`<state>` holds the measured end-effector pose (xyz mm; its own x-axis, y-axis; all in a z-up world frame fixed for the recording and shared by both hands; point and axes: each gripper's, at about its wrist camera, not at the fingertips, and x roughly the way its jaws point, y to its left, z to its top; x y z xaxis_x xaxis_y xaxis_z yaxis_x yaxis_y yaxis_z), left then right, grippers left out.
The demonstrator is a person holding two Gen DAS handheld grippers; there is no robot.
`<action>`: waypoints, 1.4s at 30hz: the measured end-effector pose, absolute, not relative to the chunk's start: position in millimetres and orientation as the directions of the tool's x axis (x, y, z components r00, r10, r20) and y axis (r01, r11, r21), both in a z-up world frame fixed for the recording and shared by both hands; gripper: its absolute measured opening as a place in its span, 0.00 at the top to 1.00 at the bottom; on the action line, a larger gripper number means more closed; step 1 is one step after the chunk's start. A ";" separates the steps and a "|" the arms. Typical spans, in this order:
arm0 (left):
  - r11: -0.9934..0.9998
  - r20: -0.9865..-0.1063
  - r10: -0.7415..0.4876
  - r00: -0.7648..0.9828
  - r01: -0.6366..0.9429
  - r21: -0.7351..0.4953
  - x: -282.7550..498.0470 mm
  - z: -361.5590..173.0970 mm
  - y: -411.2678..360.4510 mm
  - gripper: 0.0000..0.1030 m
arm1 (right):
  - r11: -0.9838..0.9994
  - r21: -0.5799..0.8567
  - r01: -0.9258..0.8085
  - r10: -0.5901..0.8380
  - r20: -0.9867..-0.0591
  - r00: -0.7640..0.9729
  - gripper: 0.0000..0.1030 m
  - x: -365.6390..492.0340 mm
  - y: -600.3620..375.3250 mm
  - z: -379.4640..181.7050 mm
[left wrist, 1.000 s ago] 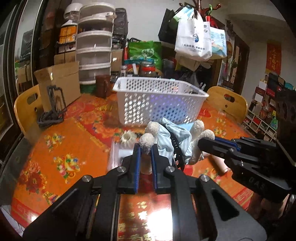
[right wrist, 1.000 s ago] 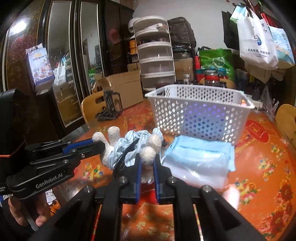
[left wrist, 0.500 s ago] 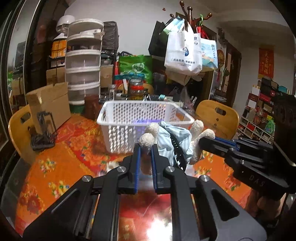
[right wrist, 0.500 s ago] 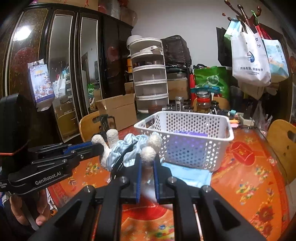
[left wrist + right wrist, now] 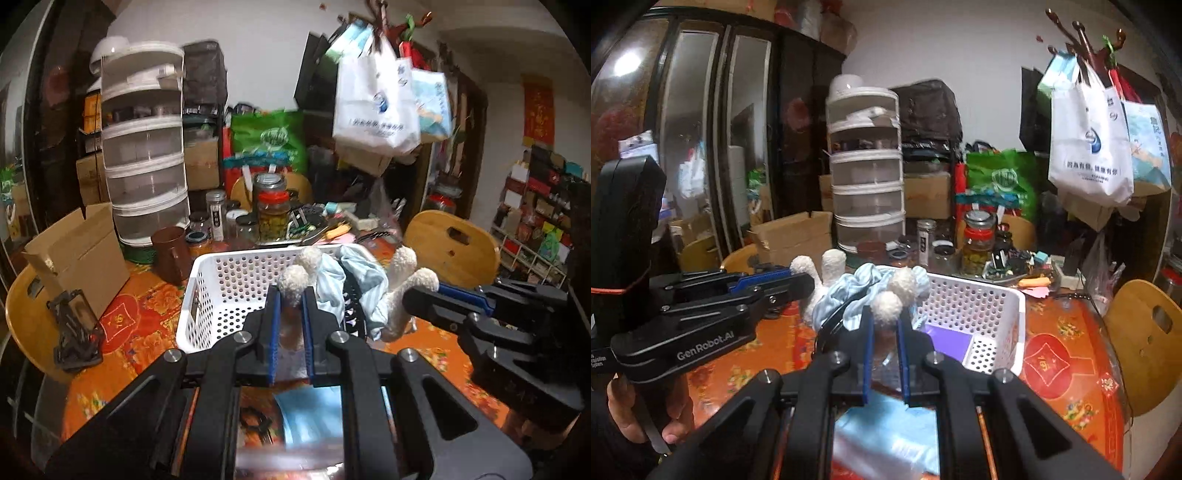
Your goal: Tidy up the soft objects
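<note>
While you hold both grippers out over the table, each one has its jaws closed on a fluffy white limb of the same soft toy. Your left gripper pinches one limb between its blue pads, the round white tip poking up above the fingers; your right gripper clamps another limb the same way. From the left view your right gripper reaches in from the right side, its tip against the toy's other white limbs; from the right view your left gripper comes in from the left, with your hand wrapped round its handle.

The toy hangs between the two grippers, clear of the table — white plush limbs with a bunched light-blue striped cloth and a dark strap at its middle. It sits just at the near rim of the white perforated basket, partly overlapping it in both views; whether it touches the rim you cannot tell. Below the grippers a blue folded packet lies on the orange floral tablecloth.

Inside the basket a purple patch shows on the floor. Beyond it stand jars, a brown cup, a cardboard box and a stacked white container, with wooden chairs round the table and bags hanging at the back wall.
</note>
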<state>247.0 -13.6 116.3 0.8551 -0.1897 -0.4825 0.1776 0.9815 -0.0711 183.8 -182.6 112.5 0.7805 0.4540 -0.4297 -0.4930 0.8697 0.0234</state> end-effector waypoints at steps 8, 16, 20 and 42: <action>0.990 -0.580 -0.135 0.804 0.139 -0.038 336.6 77.4 -18.9 0.90 | 0.894 0.015 -0.447 0.384 -0.538 0.750 0.91 266.4 -167.5 72.4; 0.995 -0.636 -0.101 0.765 0.070 -0.074 385.2 33.7 1.8 0.90 | 0.889 -0.007 -0.458 0.368 -0.584 0.723 0.91 319.6 -150.4 39.5; 0.996 -0.650 -0.089 0.755 0.061 -0.066 395.2 19.2 9.8 0.89 | 0.880 -0.010 -0.474 0.373 -0.601 0.707 0.91 330.9 -141.7 29.0; 1.000 -0.571 -0.022 0.821 0.021 -0.007 290.9 34.5 27.7 0.04 | 0.928 0.033 -0.372 0.317 -0.596 0.738 0.25 283.2 -192.7 31.8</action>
